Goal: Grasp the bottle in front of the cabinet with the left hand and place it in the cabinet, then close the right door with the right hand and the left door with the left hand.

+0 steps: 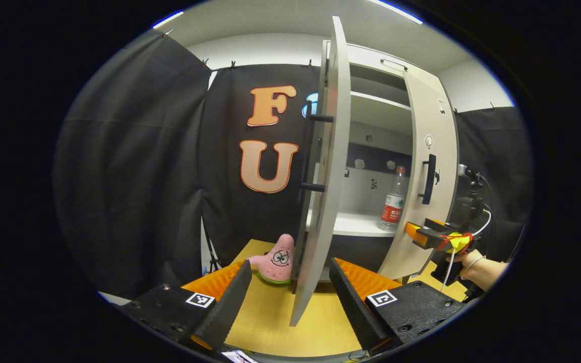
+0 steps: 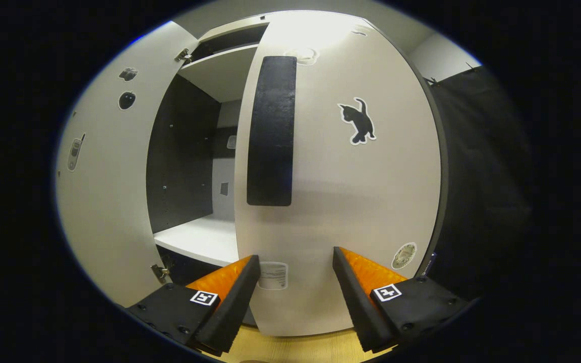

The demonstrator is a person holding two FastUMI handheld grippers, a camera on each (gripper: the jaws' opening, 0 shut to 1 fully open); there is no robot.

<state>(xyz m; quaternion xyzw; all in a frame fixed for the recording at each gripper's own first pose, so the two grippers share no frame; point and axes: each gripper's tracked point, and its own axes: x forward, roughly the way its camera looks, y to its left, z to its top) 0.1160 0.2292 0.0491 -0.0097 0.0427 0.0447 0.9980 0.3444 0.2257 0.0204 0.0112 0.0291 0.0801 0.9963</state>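
Fingers of the left gripper [image 1: 290,297] sit nearest in the left gripper view, spread wide and released, nothing between them but the bottom edge of the left door [image 1: 321,166], seen almost edge-on. We count two fingers here and two more in the right gripper view, where the right gripper [image 2: 295,295] is likewise released, its tips close against the face of the right door [image 2: 341,191]; whether they touch it we cannot tell.

On the wooden table [image 1: 270,317], just left of the left door, a pink starfish plush [image 1: 278,262] is partly cut off by the door's edge. Farther right in the left gripper view we see the right gripper from outside, held by a hand [image 1: 477,267] cropped at the rim.

Two doors, each with one black handle [image 2: 270,131]. Both stand ajar; the right one hides much of the cabinet [image 1: 371,101] interior.

One bottle [image 1: 394,201] stands upright on the lower shelf [image 1: 353,224], inside the cabinet, its right side near the right door's edge. Label too small to make out. We count two shelves.
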